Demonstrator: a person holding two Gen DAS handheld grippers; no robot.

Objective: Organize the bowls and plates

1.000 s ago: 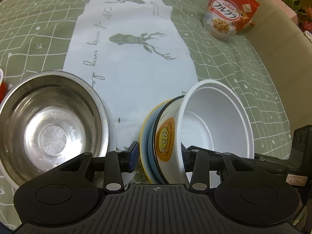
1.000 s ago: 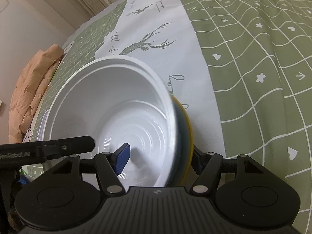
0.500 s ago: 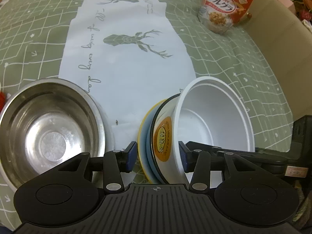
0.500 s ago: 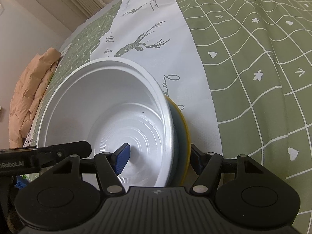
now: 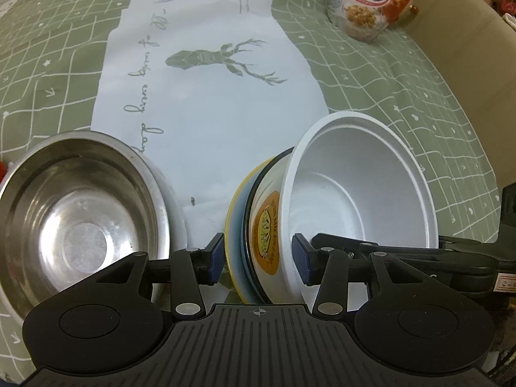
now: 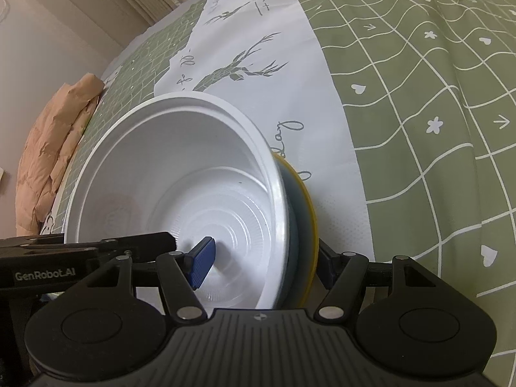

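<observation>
While my right gripper [image 6: 262,262] clamped the tilted stack through the white bowl [image 6: 180,193] and yellow plate [image 6: 309,225], my left gripper [image 5: 259,259] had just been opening, pads clear of it. At nine o'clock sat the steel bowl [image 5: 74,216]. Thin plastic probably flexes; rims looked safest.

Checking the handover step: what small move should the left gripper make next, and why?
Probably draw the left gripper straight back. Its jaws have just been opening and straddle the rims of the yellow plate and white bowl without pressing, while the right gripper clamps both, so they seem secured.
</observation>
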